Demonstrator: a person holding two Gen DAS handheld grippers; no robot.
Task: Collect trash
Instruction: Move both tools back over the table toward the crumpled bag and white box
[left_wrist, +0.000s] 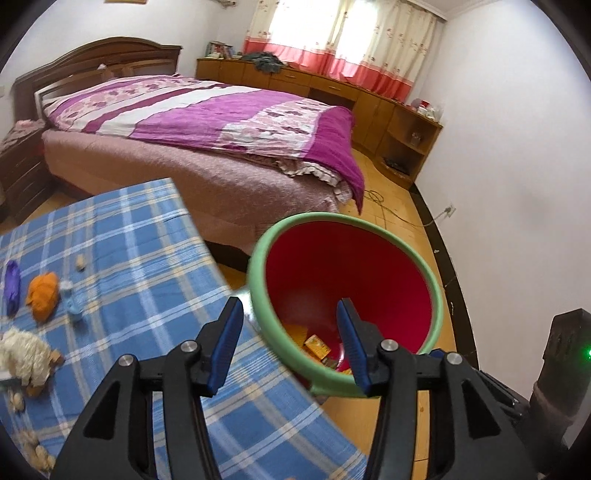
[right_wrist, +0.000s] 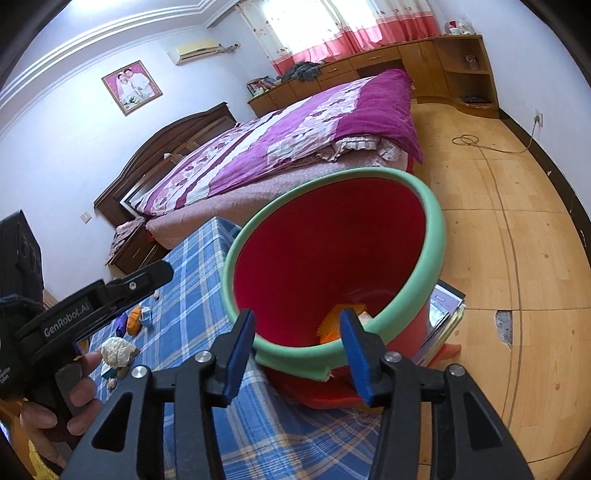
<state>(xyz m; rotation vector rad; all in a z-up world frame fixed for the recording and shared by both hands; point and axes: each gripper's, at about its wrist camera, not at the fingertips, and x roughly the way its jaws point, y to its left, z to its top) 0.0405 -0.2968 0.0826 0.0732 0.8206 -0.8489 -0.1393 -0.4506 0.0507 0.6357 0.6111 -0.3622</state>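
A red bin with a green rim (left_wrist: 258, 258) stands on the floor beside the blue plaid table (left_wrist: 122, 258). Yellow and orange trash (left_wrist: 317, 346) lies at its bottom. It also shows in the right wrist view (right_wrist: 432, 229). My left gripper (left_wrist: 290, 339) is open and empty over the bin's near rim. My right gripper (right_wrist: 295, 350) is open and empty, also over the near rim. On the table lie a purple scrap (left_wrist: 12, 282), an orange crumpled scrap (left_wrist: 43, 291), a pale blue scrap (left_wrist: 72, 299), a white fluffy wad (left_wrist: 26, 356) and small crumbs (left_wrist: 79, 263).
A bed with a purple quilt (left_wrist: 229, 114) stands beyond the table. Wooden cabinets (left_wrist: 332, 88) line the far wall. A cable (right_wrist: 480, 147) lies on the wooden floor. Books or papers (right_wrist: 443, 314) lie beside the bin. The left hand-held gripper (right_wrist: 92, 299) shows at the left.
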